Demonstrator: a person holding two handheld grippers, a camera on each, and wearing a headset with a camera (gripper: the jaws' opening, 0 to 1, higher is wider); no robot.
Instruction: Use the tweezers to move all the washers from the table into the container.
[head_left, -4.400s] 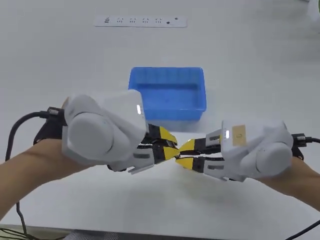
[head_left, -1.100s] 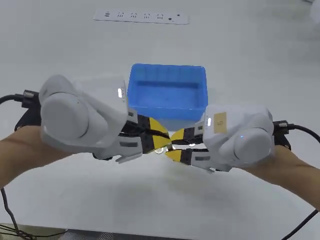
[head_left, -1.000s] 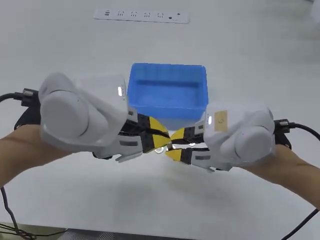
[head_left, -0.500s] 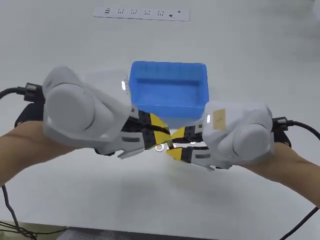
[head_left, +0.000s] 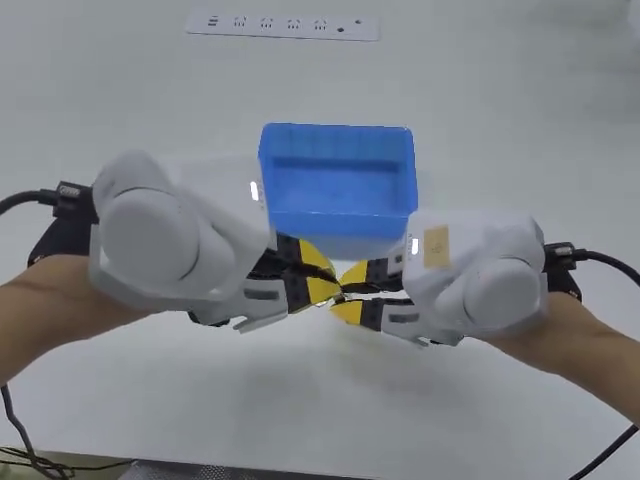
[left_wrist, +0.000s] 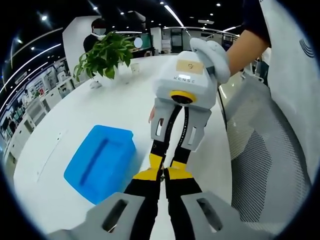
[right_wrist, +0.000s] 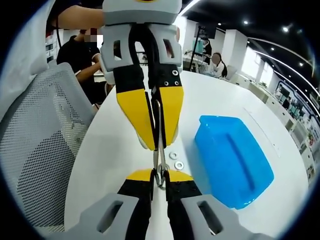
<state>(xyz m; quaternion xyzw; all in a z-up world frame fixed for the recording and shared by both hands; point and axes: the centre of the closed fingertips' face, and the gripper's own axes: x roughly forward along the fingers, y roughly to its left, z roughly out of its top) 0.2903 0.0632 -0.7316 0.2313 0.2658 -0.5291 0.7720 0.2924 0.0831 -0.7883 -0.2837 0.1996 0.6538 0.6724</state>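
beside blue plastic bin (right_wrist: 232, 160), 2 round washers (right_wrist: 178, 164)

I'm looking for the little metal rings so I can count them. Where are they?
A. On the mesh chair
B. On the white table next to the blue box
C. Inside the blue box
B: the right gripper view shows two washers lying on the table, right beside the blue box.
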